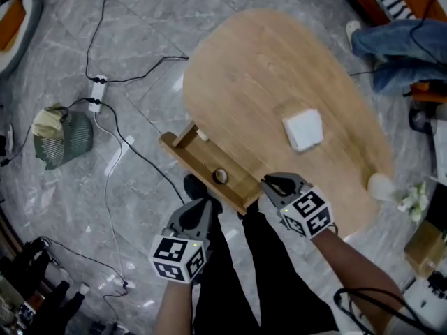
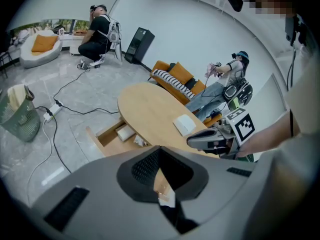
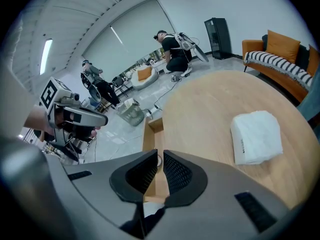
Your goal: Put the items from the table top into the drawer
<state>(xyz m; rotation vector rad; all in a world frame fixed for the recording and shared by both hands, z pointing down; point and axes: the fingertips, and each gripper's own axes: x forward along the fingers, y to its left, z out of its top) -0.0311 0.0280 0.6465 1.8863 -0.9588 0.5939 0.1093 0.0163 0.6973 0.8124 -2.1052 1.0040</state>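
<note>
A white tissue pack lies on the oval wooden table, right of its middle. The wooden drawer stands pulled out at the table's near left side. Inside it are a tape roll and a small white item. My left gripper hovers just in front of the drawer, jaws together and empty. My right gripper sits at the table edge beside the drawer, with only a thin slit between its pads and nothing in it.
A green basket and a power strip with cables lie on the marble floor to the left. Someone's jeans-clad legs are at the table's far right. A pale object and flowers sit at the right edge.
</note>
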